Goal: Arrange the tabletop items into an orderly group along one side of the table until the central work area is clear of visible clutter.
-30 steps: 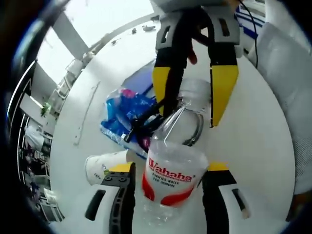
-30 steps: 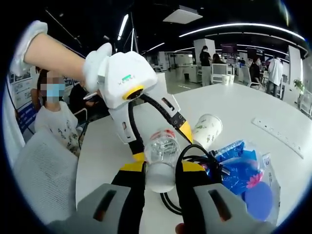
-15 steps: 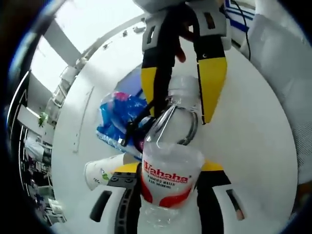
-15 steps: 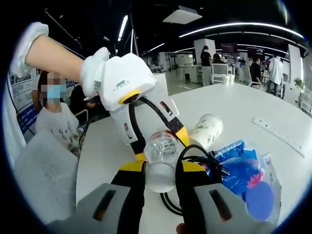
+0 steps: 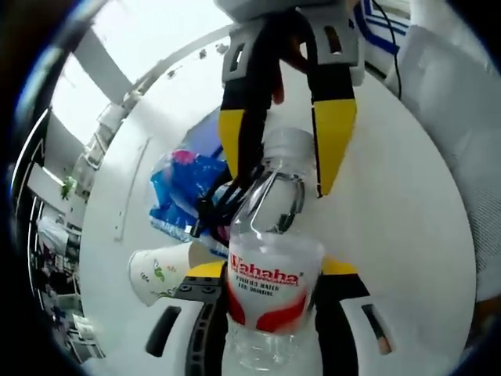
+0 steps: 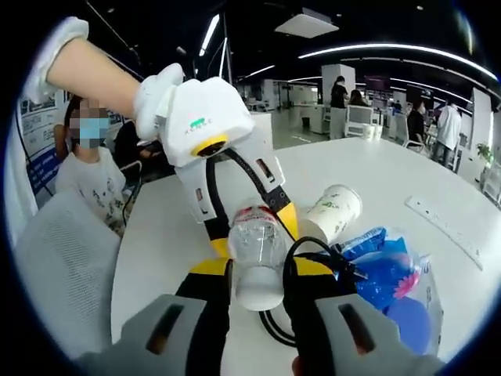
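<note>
A clear water bottle (image 5: 268,294) with a red and white label is held at both ends. My left gripper (image 5: 270,269) is shut on its labelled body, the yellow-tipped jaws pressing either side. My right gripper (image 5: 283,160) comes in from the top of the left gripper view and clamps the bottle's cap end. In the right gripper view the bottle (image 6: 256,247) sits between my right gripper (image 6: 258,270) and, beyond it, the left gripper (image 6: 252,233) in a gloved hand. A paper cup (image 6: 335,211) lies on its side on the white table (image 6: 156,235).
A blue plastic packet (image 6: 391,274) and a looped black cable (image 6: 309,252) lie just beside the bottle. A white power strip (image 6: 442,223) lies further out. A grey mesh chair (image 6: 55,266) stands at the table's edge, with a seated person behind it.
Both grips stay as they were. The bottle has tipped slightly, showing more of its label in the right gripper view. Both cameras have shifted a little.
</note>
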The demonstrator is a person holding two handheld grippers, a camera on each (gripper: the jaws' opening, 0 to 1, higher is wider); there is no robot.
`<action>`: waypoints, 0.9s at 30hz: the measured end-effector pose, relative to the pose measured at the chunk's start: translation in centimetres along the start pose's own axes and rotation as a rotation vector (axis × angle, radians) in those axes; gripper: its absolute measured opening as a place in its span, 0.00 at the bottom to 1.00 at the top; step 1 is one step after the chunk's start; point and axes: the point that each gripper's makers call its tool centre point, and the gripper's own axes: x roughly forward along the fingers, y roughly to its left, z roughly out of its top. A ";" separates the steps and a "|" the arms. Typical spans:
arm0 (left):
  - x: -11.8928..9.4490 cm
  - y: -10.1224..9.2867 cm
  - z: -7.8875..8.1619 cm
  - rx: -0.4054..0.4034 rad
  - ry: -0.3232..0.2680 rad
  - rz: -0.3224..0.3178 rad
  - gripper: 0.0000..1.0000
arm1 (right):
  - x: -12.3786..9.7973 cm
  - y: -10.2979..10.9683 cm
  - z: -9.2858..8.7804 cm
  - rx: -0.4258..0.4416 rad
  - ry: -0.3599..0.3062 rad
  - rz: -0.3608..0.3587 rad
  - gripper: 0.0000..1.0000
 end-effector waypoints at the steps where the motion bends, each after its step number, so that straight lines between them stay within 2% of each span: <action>1: 0.0 0.0 0.0 -0.003 -0.002 0.000 0.39 | 0.1 0.0 -0.1 0.005 0.001 0.004 0.29; 11: -0.1 -0.1 0.0 -0.008 -0.012 0.009 0.39 | -0.2 -0.4 -0.4 0.024 0.001 -0.025 0.49; 15: -0.2 -0.2 -0.1 -0.009 -0.016 0.009 0.39 | -1.2 -1.1 -0.8 0.045 -0.012 -0.062 0.49; 19: -0.6 -0.2 -0.2 -0.033 -0.031 0.025 0.39 | -2.4 -1.8 -0.4 0.107 -0.076 -0.117 0.49; 23: -0.8 0.0 -0.2 -0.049 -0.044 0.045 0.39 | -2.8 -1.7 -0.4 0.130 -0.106 -0.135 0.49; 27: -1.1 0.3 -0.2 -0.098 -0.066 0.070 0.39 | -2.8 -1.2 0.3 0.171 -0.171 -0.137 0.49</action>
